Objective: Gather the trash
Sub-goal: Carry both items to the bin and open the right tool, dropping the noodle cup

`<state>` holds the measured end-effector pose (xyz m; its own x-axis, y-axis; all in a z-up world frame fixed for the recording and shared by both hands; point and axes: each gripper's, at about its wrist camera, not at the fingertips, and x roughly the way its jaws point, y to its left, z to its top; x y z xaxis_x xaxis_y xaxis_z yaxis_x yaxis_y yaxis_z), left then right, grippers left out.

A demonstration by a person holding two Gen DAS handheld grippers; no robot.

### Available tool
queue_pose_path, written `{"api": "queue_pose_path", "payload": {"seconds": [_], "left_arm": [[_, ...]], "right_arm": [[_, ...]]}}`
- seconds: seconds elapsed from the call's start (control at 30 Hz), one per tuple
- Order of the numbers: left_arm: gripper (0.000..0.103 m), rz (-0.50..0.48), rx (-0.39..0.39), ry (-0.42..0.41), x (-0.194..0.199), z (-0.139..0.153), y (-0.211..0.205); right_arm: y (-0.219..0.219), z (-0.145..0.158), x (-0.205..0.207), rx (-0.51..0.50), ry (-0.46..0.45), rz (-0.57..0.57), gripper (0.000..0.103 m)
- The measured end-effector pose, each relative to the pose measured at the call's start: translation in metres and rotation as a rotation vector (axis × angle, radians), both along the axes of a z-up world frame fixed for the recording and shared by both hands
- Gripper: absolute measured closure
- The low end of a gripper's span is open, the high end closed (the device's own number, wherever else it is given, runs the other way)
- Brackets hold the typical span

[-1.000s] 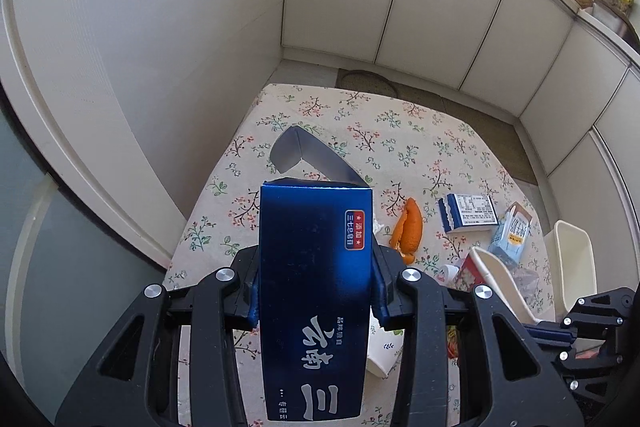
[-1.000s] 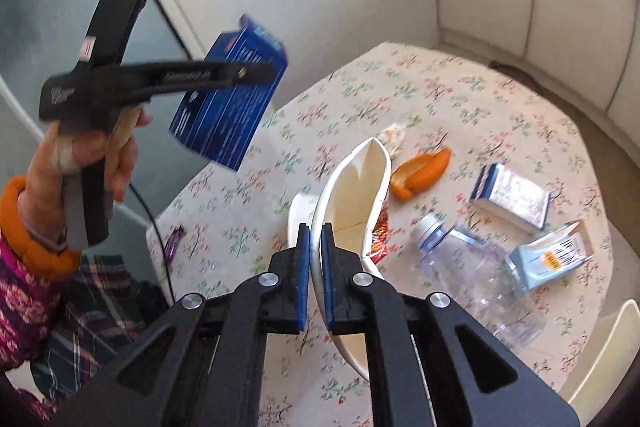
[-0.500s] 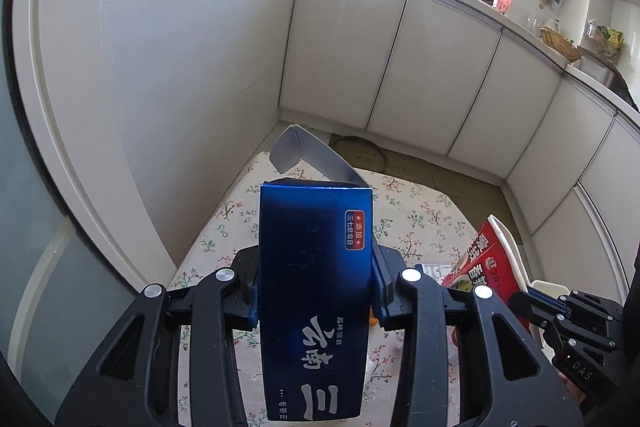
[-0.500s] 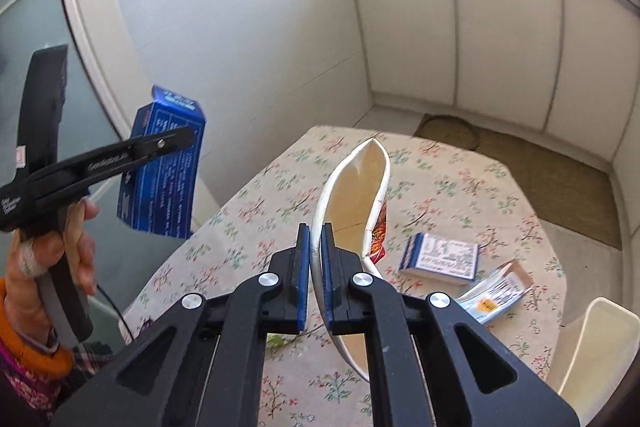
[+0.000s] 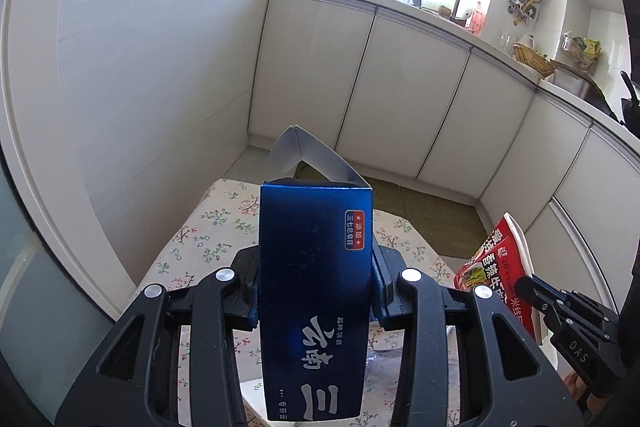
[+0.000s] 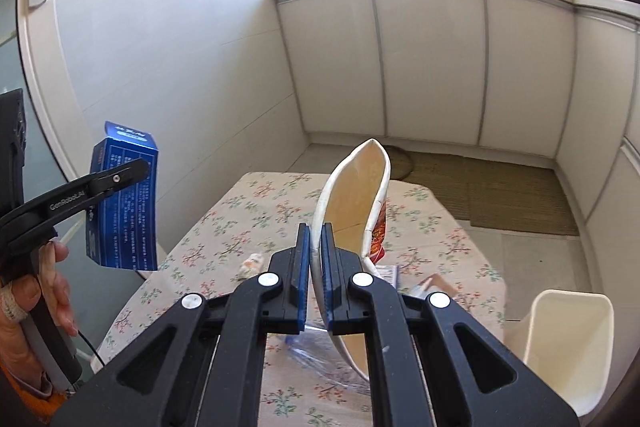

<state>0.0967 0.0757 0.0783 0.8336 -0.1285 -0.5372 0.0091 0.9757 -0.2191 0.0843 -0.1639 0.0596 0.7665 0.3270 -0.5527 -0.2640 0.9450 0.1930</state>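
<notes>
Blue cardboard box (image 5: pixel 314 291) clamped in left gripper (image 5: pixel 316 301), squashed paper noodle bowl (image 6: pixel 354 203) pinched by rim in closed right gripper (image 6: pixel 316 281); both held above floral-clothed table (image 6: pixel 248 215), judged for carrying to white plastic bin (image 6: pixel 568 343) beside table.

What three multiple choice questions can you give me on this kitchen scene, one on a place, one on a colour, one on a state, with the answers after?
1. Where is the white bin?
A. On the counter
B. Low at the right, beside the table
C. On the mat

2. What colour is the box in the left gripper?
A. Blue
B. Green
C. Yellow

3. How is the right gripper?
A. Wide open, empty
B. Shut on the noodle cup
C. Shut on a bottle

Answers: 1 B, it stands past the table's right edge. 2 A, its faces are blue. 3 B, the pads pinch the cup's wall.
</notes>
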Motion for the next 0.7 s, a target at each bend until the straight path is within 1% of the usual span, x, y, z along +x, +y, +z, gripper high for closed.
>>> {"api": "queue_pose_path", "payload": {"seconds": [0.17,0.4,0.53,0.7], "left_arm": [[0.065,-0.04,-0.042,-0.036,0.001,0.006,-0.024],[0.065,-0.132,-0.047,-0.068,-0.001,0.01,-0.078],[0.065,-0.189,-0.048,-0.069,-0.002,0.01,-0.11],[0.065,-0.263,-0.048,-0.065,-0.001,0.007,-0.152]], "right_arm": [[-0.037,0.005,-0.006,0.005,-0.024,-0.1,0.097],[-0.104,0.008,-0.019,0.006,-0.032,-0.263,0.097],[-0.145,0.006,-0.024,0.006,-0.016,-0.347,0.097],[-0.197,-0.007,-0.033,0.026,0.036,-0.435,0.097]]}}
